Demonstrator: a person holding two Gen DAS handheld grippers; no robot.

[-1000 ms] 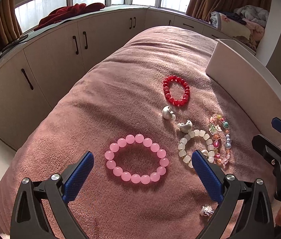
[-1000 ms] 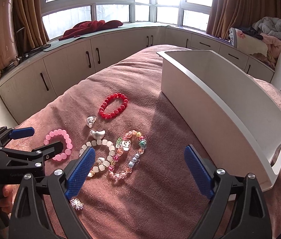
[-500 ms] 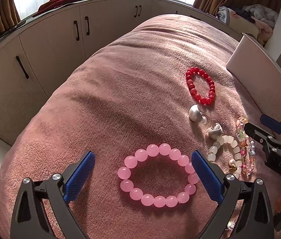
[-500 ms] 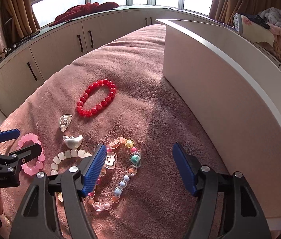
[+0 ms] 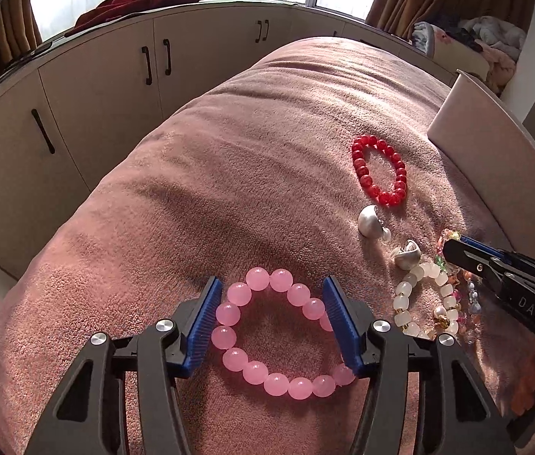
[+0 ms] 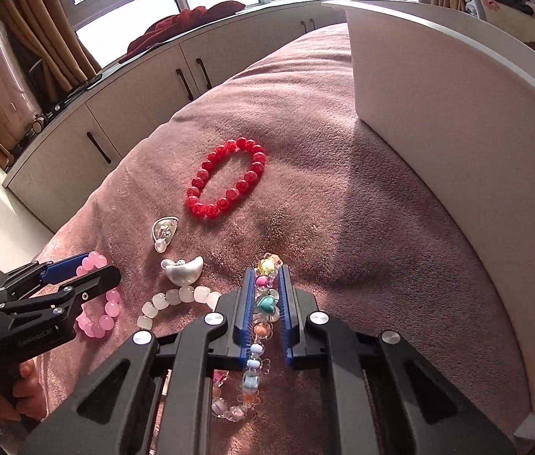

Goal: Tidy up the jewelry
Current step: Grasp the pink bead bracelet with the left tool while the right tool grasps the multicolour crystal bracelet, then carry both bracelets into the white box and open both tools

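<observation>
A pink bead bracelet [image 5: 279, 333] lies on the pink blanket. My left gripper [image 5: 272, 294] straddles it, blue pads touching or nearly touching its two sides; the ring keeps its round shape. My right gripper [image 6: 268, 282] is shut on one side of a multicoloured charm bracelet [image 6: 263, 303] lying on the blanket. A red bead bracelet [image 6: 227, 184], two silver ear pieces [image 6: 165, 229] [image 6: 184, 269] and a white bead bracelet [image 6: 176, 299] lie nearby. The white box [image 6: 438, 113] stands to the right.
Beige cabinets [image 5: 97, 87] run along the wall beyond the bed's edge. A red cloth [image 5: 142, 0] lies on the window sill. Clothes [image 5: 476, 34] are piled at the far right. The left hand grip [image 6: 32, 322] shows at the right wrist view's left.
Both grippers have come down and forward onto the blanket. The left jaws have narrowed around the pink bracelet. The right jaws have shut on the multicoloured bracelet.
</observation>
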